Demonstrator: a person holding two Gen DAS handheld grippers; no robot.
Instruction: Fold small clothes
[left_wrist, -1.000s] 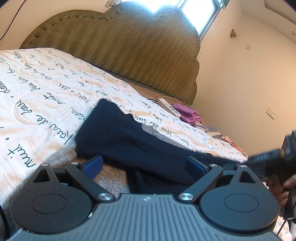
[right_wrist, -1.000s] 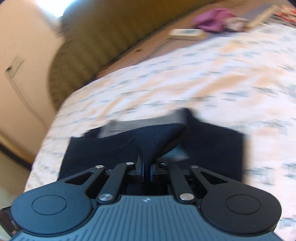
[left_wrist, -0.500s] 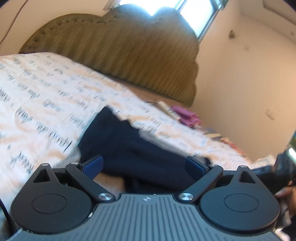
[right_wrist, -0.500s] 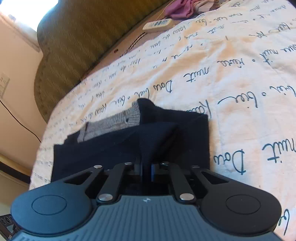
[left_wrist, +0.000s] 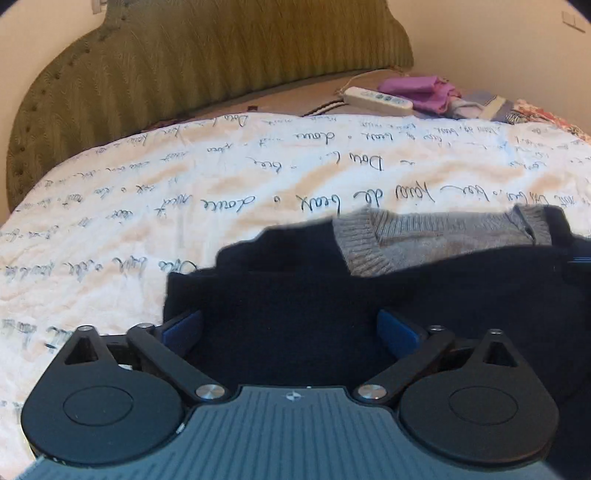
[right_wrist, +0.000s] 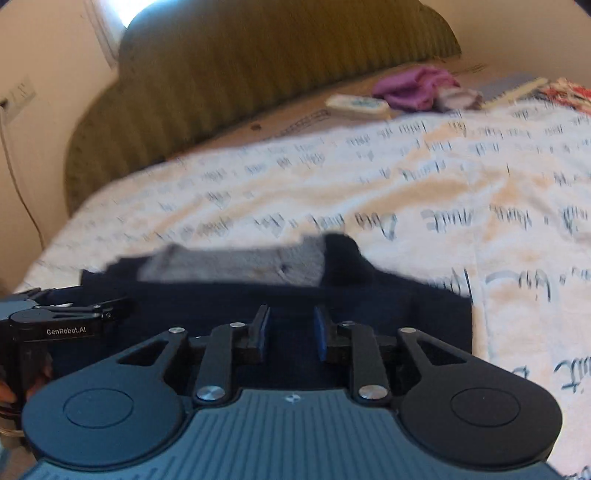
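Observation:
A dark navy garment with a grey knit part lies folded flat on the white quilt printed with script. My left gripper hovers over its near left part, open wide, with nothing pressed between the blue pads. In the right wrist view the same garment lies below my right gripper. Its jaws are opening, and a narrow gap shows between the pads with only flat navy cloth beneath. The left gripper shows at the left edge, over the garment's left end.
An olive padded headboard stands at the back. A white remote, purple cloth and patterned fabric lie at the head of the bed. A wall socket with a cable is at the left.
My right gripper has let go of the navy fold it was pinching, and its jaws have parted. The left gripper swung across and rolled level, staying open. The garment now lies flat.

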